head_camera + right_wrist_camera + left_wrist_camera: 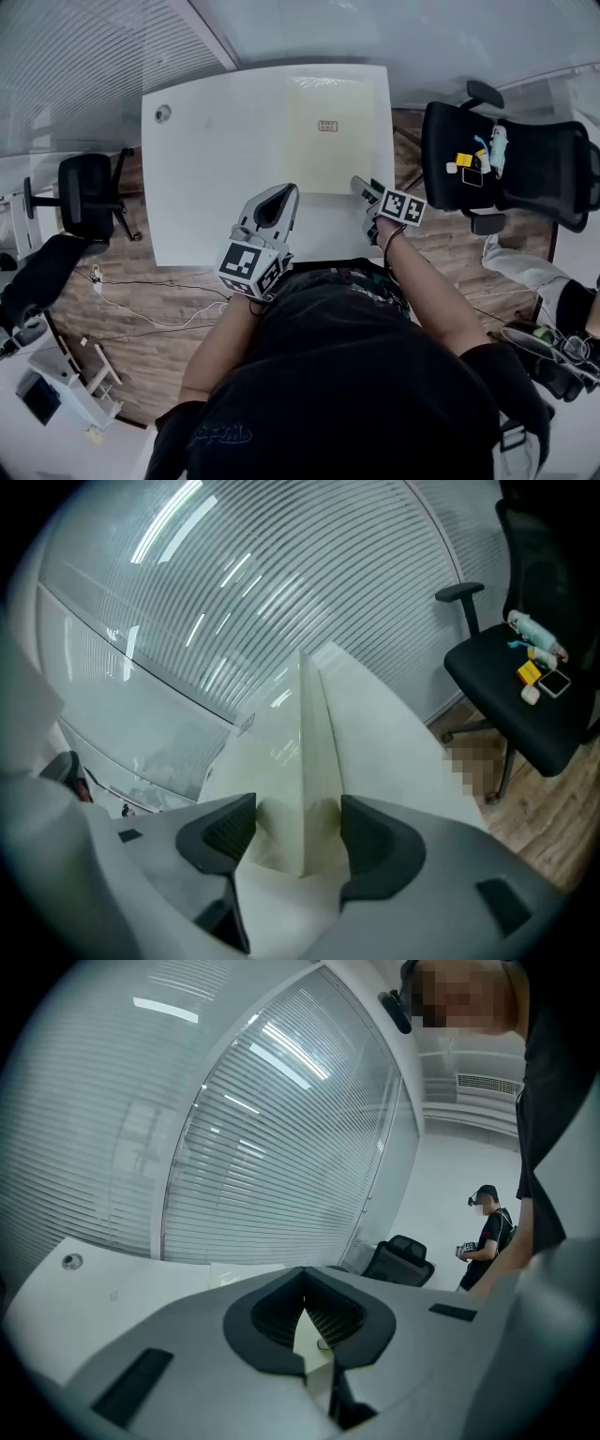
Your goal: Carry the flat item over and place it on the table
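Observation:
The flat item is a pale cream board lying on the right half of the white table. My right gripper sits at the board's near edge. In the right gripper view the board runs away from me, its thin edge between the jaws of that gripper, which stand open with a gap on each side. My left gripper hovers over the table just left of the board's near corner. In its own view the left gripper is shut, tips meeting on nothing.
A black office chair with small items on its seat stands right of the table. Another black chair is on the left. Cables trail over the wood floor. A person stands far off by the blinds.

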Motion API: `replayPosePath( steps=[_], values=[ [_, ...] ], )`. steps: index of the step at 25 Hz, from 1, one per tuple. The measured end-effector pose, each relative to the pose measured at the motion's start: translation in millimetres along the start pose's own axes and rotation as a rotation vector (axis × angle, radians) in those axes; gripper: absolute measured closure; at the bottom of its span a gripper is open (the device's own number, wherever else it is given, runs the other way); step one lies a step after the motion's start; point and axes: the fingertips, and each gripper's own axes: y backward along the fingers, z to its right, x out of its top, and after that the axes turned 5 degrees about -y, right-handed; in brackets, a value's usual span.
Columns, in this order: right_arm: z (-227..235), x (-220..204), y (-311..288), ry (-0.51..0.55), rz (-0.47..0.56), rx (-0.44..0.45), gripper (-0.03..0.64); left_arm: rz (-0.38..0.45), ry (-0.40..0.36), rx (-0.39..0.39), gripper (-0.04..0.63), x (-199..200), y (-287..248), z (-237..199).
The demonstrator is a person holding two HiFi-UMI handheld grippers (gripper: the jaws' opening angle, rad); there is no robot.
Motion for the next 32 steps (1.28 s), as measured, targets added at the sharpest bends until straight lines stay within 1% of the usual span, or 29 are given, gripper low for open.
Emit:
replayPosePath(
  steps=[2,5,8,12,15,18,24,29,32],
  values=[
    [-1,2,0,0.016,0.002,-0.008,0.325,0.000,0.001,0.004,0.582,0,2,-1],
    [-4,2,1,0.013,-0.001,-0.014,0.325,-0.005,0.002,0.006,0.583,-2,5,-2],
    [-10,3,3,0.049,0.004,-0.030,0.351,-0.007,-0.002,0.005,0.583,-1,8,-3],
    [-13,11,15,0.077,0.046,-0.044,0.365,-0.003,-0.011,0.000,0.581,0,13,2],
    [-28,15,22,0.152,0.068,-0.056,0.375,0.000,-0.012,0.000,0.583,1,22,1],
    [-43,15,28,0.216,0.091,-0.041,0.394,0.010,-0.027,-0.008,0.582,5,27,5],
    [-63,13,52,0.307,0.152,-0.023,0.425,0.042,-0.065,-0.028,0.581,13,35,26],
    [-93,10,72,0.436,0.210,-0.008,0.451,0.061,-0.090,-0.041,0.583,15,47,39],
    [-118,4,86,0.540,0.245,0.003,0.491,0.083,-0.099,-0.046,0.581,18,57,46]
  ],
)
